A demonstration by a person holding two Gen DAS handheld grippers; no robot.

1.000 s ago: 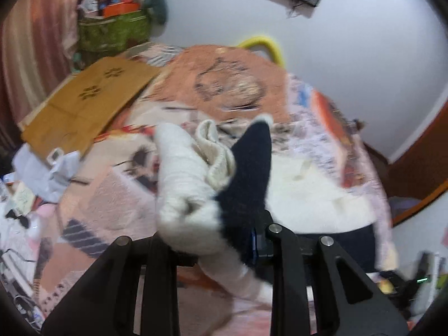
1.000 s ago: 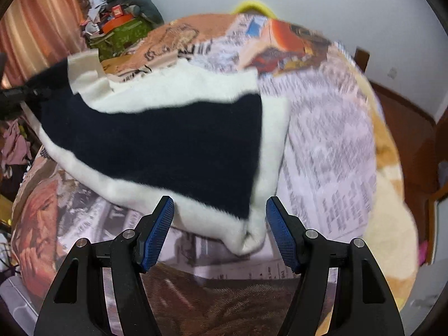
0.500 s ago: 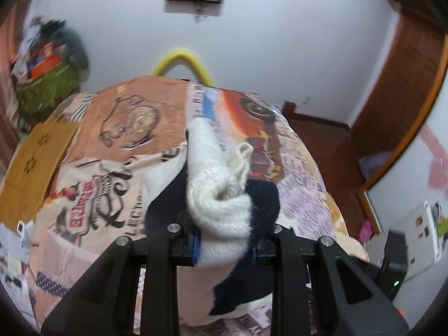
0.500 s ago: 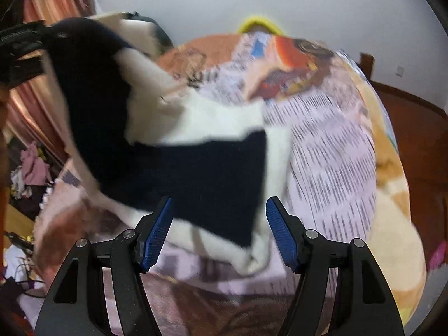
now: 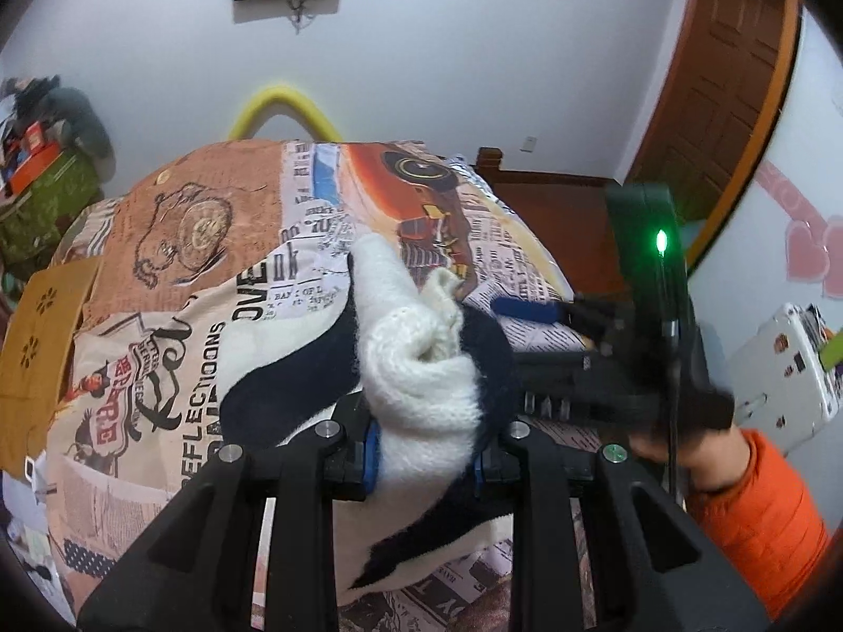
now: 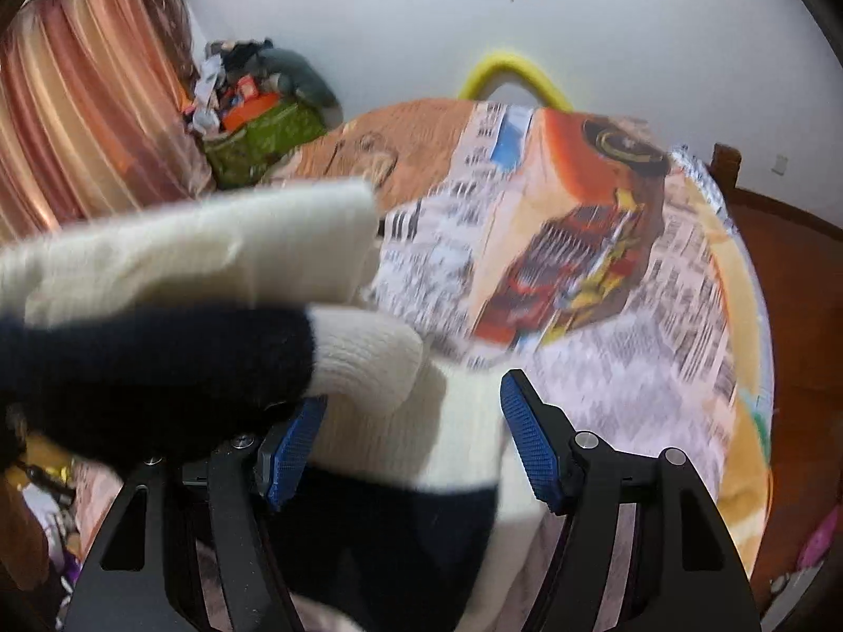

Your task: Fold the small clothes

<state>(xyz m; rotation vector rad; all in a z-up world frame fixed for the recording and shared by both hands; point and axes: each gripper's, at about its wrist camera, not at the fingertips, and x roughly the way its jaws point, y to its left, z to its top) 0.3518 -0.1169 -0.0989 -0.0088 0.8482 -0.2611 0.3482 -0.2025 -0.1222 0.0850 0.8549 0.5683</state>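
Observation:
A small knitted garment [image 5: 421, 363] with white and dark navy bands lies on a bed with a printed newspaper-pattern cover [image 5: 200, 274]. My left gripper [image 5: 424, 453] is shut on a bunched white edge of it, held above the rest of the garment. In the right wrist view the lifted part of the garment [image 6: 174, 316] crosses from the left over the lower part. My right gripper [image 6: 413, 447] is open, its blue pads [image 6: 529, 447] on either side of the garment's lower part. The right gripper also shows in the left wrist view [image 5: 532, 310].
A yellow curved bar [image 5: 284, 105] stands at the bed's far end by a white wall. A green bin with clutter [image 6: 258, 131] and a striped curtain [image 6: 79, 121] are at left. A brown board [image 5: 37, 337] lies on the bed's left side. A wooden door [image 5: 722, 79] is at right.
My left gripper has carried the gripped garment edge from the left across toward the right, over the rest of the garment. My right gripper stays open and has moved in closer.

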